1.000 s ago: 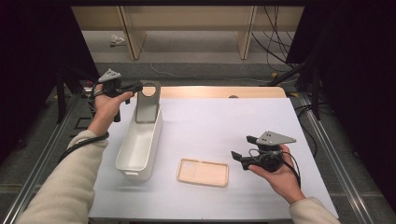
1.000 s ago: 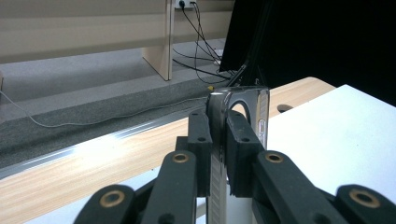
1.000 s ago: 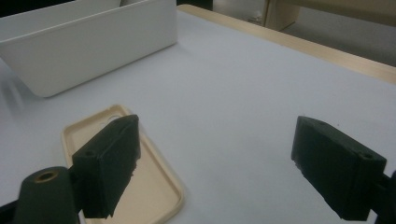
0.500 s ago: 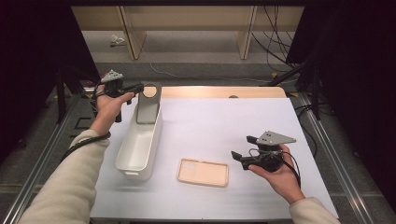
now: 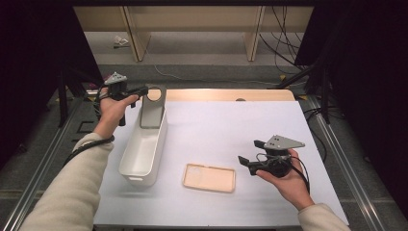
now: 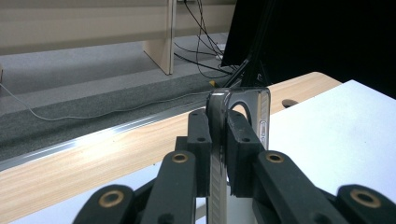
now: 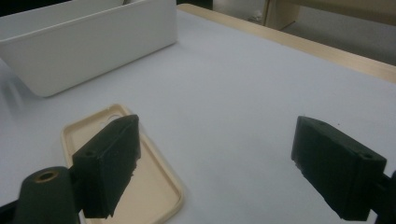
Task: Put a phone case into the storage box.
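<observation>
Pinching the grey phone case [image 5: 153, 107], the left gripper [image 6: 217, 144] hides its lower edge.

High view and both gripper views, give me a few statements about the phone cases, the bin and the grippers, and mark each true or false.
1. The left gripper is shut on the dark phone case. True.
2. The right gripper is shut on the beige phone case. False: it is open, and that case lies flat on the table.
3. The dark phone case stands upright at the far end of the white bin. True.
4. The beige phone case lies inside the white bin. False: it lies beside it.
</observation>
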### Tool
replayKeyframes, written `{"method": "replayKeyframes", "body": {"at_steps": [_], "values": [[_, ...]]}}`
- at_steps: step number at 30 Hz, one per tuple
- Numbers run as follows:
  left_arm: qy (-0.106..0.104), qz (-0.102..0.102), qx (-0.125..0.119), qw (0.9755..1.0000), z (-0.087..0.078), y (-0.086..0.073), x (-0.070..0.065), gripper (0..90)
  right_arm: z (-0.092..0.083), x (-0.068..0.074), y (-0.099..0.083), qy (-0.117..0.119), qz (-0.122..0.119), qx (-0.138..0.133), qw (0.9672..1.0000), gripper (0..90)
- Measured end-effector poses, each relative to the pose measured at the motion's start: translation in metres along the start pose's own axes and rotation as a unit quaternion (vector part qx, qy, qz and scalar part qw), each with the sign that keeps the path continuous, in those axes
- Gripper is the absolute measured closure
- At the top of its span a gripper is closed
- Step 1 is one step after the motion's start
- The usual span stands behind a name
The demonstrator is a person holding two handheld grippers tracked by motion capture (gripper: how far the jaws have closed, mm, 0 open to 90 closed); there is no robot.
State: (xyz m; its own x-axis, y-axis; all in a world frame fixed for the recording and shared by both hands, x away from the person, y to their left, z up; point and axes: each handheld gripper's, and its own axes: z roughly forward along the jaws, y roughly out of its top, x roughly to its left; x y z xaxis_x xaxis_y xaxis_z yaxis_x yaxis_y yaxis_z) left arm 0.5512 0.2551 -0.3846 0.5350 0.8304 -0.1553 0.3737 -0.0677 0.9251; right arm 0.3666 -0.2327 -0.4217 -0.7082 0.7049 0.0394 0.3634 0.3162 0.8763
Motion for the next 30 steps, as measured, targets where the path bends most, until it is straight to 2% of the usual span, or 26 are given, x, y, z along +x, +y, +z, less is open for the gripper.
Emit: {"method": "replayKeyframes", "body": {"at_steps": [30], "values": [[0.025,-0.009,0.023,0.9994,0.0055,-0.0048,0.0068,77.8,0.0006,0.0004,-0.0002,0.002,0.0,0.002,1.0,16.4]]}}
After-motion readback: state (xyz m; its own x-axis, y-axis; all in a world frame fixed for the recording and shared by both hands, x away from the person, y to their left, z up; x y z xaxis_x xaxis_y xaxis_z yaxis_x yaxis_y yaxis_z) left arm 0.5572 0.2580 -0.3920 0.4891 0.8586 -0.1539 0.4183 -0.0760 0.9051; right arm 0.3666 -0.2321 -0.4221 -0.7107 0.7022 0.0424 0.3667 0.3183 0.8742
